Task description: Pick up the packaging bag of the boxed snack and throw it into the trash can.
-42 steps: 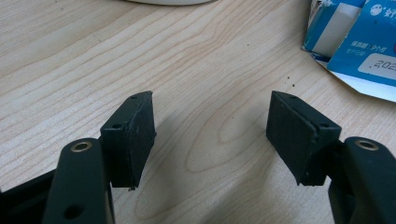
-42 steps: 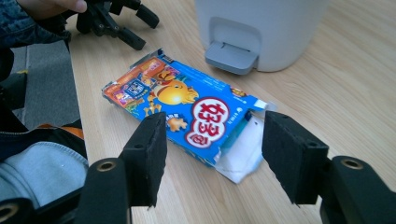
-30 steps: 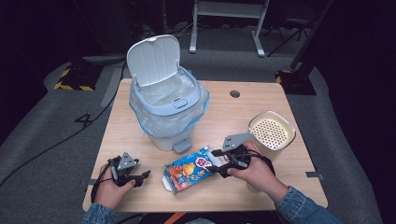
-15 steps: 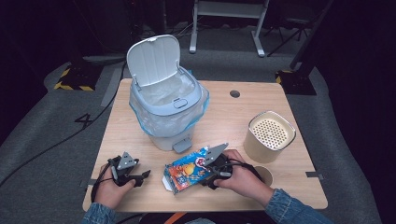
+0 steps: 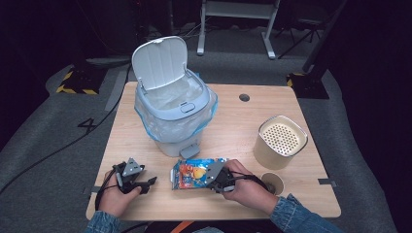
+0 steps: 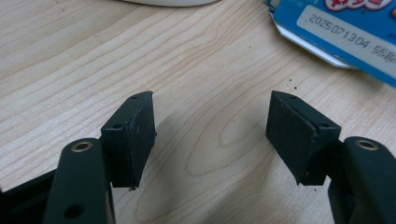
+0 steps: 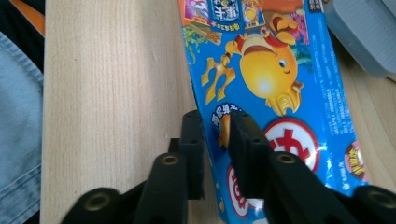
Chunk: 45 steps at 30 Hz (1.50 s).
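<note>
Left gripper (image 6: 212, 135) over the wooden worktop (image 6: 140, 56), fingers (image 6: 133, 133) spread wide

Nothing lies between them. Beyond the right-hand finger, a blue packet (image 6: 341, 30) with a white label of printed digits lies on the wood; small dark specks dot the grain beside that finger.

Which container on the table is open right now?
The white trash bin: its lid is flipped up, showing the liner. The beige canister at the right has a perforated top closed over it.
</note>
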Available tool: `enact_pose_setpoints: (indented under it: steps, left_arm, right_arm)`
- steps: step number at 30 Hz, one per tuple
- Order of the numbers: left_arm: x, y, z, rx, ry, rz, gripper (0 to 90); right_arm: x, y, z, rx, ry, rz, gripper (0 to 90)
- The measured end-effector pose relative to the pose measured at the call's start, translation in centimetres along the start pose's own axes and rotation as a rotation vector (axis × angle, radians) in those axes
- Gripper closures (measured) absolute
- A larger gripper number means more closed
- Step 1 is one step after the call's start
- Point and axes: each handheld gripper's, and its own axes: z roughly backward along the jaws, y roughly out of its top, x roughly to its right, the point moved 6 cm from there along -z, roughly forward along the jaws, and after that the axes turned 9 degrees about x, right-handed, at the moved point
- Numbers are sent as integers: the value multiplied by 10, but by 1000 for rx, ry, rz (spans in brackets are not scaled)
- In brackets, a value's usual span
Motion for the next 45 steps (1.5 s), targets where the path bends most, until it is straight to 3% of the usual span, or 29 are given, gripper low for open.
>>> enact_pose_setpoints:
  steps: [7,13,18,31,36,37,38,39,40,42,45]
  left_arm:
    - [0,0,0,0,0,0,333]
    - [0,0,0,0,0,0,333]
    - [0,0,0,0,0,0,334]
    - [0,0,0,-1,0,1,334]
    - [0,0,0,-1,-1,1,334]
    - [0,0,0,-1,-1,1,334]
    - [0,0,0,-1,-1,2,334]
    - [0,0,0,-1,-1,2,334]
    - [0,0,0,-1,-1,2,334]
    - [0,0,0,-1,-1,2,334]
    - [0,0,0,-1,-2,3,334]
  right_arm:
    - [-4,9,14,37,-1,60,892]
    - [0,13,34,87,-7,42,900]
    - [3,12,54,165,-6,-6,900]
    - [7,9,94,326,48,-112,900]
    - [10,12,117,448,88,-172,900]
    - [10,12,117,448,88,-172,900]
    - [12,13,125,486,91,-189,900]
    - [12,13,125,486,91,-189,900]
    - [14,14,132,527,96,-207,900]
    - [15,14,135,546,98,-216,900]
    - [19,15,146,619,104,-240,900]
